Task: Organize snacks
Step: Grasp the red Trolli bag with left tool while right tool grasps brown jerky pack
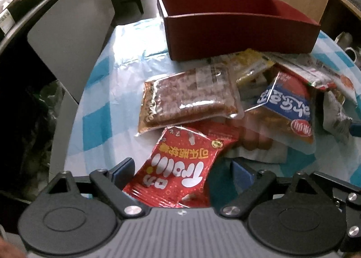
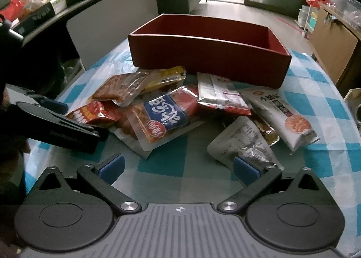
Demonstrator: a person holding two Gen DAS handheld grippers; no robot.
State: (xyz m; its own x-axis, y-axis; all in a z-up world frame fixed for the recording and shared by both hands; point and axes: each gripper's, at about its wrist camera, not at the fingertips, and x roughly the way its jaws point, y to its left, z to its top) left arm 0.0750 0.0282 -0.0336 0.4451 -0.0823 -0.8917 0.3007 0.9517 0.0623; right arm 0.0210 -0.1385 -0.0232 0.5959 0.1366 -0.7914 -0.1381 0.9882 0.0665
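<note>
A pile of snack packets lies on the blue-checked tablecloth (image 2: 180,158) in front of an empty dark red box (image 1: 239,32), also in the right wrist view (image 2: 209,53). My left gripper (image 1: 183,171) is open, its jaws on either side of a red candy bag (image 1: 180,167) that lies between them. That gripper shows at the left of the right wrist view (image 2: 74,120), at the same red bag (image 2: 97,113). My right gripper (image 2: 178,167) is open and empty above the cloth, its right pad by a silver-white packet (image 2: 243,145). A sausage pack with a blue label (image 2: 162,118) lies mid-pile.
A clear pack of brown snack (image 1: 189,98), a yellow packet (image 1: 250,64) and a white packet with an orange picture (image 2: 286,118) lie in the pile. A dark counter with boxes (image 2: 56,5) runs at the left. A cardboard cabinet (image 2: 334,44) stands at the right.
</note>
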